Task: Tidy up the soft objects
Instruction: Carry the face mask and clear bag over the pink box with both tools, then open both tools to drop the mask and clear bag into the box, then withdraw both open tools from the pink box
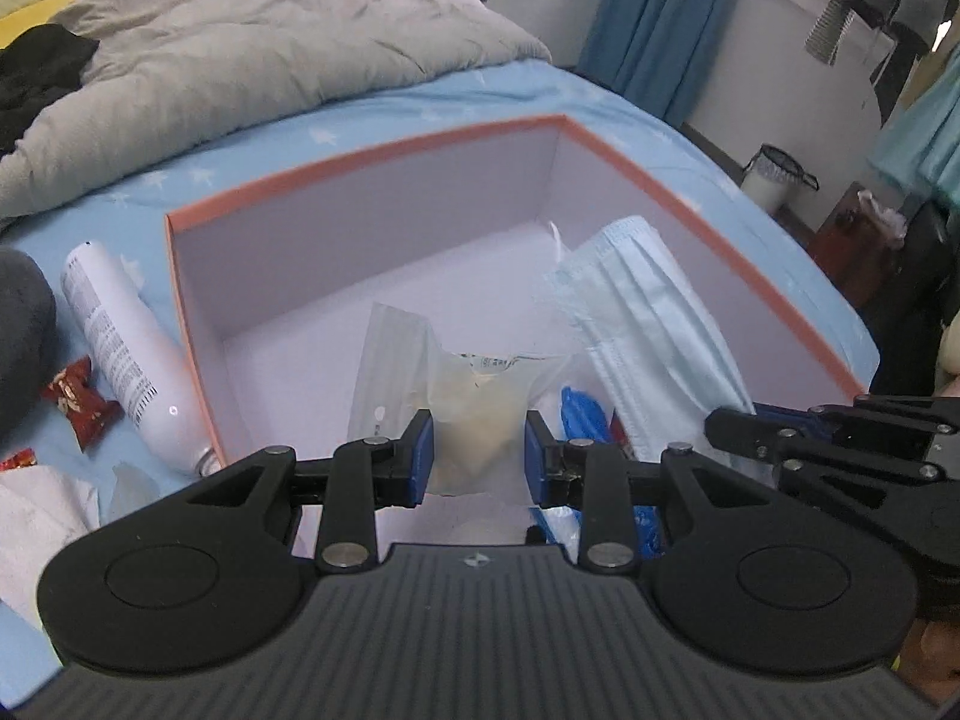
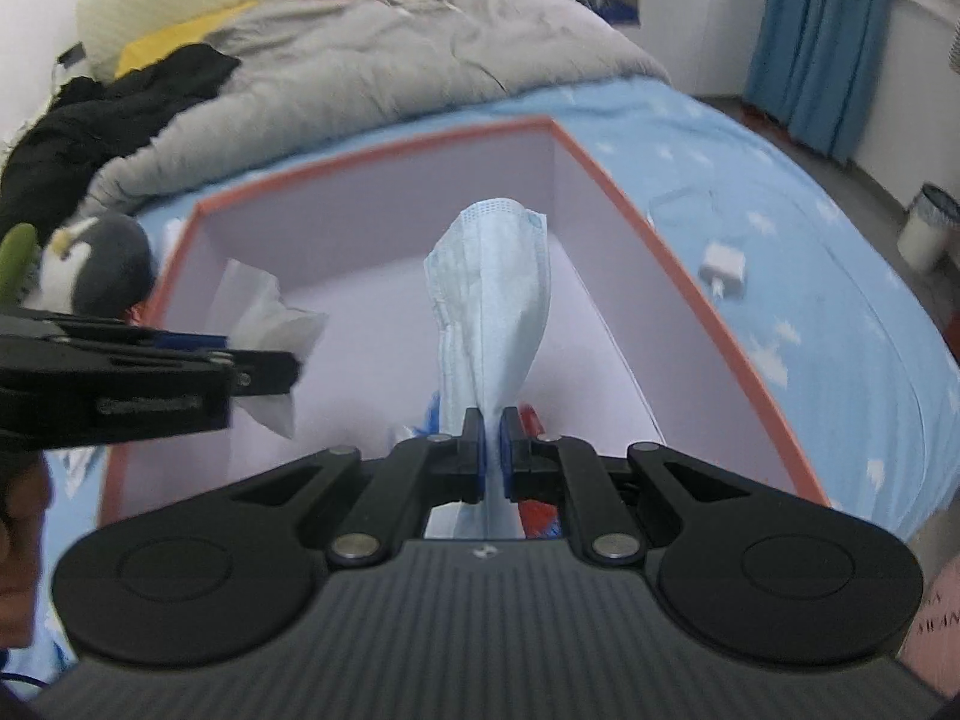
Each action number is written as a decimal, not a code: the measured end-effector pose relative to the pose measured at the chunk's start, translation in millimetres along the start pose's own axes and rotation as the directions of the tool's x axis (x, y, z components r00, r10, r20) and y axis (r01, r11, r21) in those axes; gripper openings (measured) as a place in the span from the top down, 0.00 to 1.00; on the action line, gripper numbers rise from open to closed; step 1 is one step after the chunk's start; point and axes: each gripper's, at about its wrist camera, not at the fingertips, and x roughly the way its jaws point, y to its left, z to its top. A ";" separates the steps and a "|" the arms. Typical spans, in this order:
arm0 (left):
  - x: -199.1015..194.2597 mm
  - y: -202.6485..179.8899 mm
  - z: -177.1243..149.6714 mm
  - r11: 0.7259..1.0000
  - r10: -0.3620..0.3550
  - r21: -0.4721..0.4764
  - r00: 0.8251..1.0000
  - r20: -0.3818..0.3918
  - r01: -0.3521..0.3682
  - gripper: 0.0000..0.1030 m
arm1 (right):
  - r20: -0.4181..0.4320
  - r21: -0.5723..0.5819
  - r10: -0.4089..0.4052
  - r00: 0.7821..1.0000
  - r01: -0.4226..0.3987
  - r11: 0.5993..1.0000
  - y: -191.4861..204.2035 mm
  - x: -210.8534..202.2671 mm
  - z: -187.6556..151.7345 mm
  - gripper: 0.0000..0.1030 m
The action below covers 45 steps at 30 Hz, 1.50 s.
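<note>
Both grippers are hovering over the box (image 1: 366, 162): left gripper (image 1: 478, 450) clamping the clear packet (image 1: 474, 420), right gripper (image 2: 492, 450) pinching the face mask (image 2: 489, 300). Lower first, release inside, clear of walls.

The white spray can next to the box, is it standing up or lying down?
Lying down. The white spray can lies on its side on the blue bedsheet, alongside the box's left wall.

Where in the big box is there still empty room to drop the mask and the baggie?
The box floor is bare along its far wall and left wall, up to the far corner. The near right side is crowded: blue and red things lie there, under the mask and plastic bag.
</note>
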 end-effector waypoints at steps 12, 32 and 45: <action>-28.1 8.5 2.5 0.994 -0.051 -0.090 0.997 0.050 0.056 0.35 | 0.032 0.050 0.000 0.999 -0.002 0.999 -16.8 -13.2 1.6 0.50; -197.0 15.5 -49.6 1.000 -0.010 0.000 0.933 0.361 0.010 0.35 | 0.360 -0.055 0.144 0.922 -0.133 0.990 43.9 -135.0 -3.4 0.50; -250.1 72.2 -125.0 0.986 0.113 -0.158 0.918 0.379 -0.057 0.35 | 0.376 -0.159 0.243 0.894 -0.197 0.968 90.4 -161.3 -42.0 0.50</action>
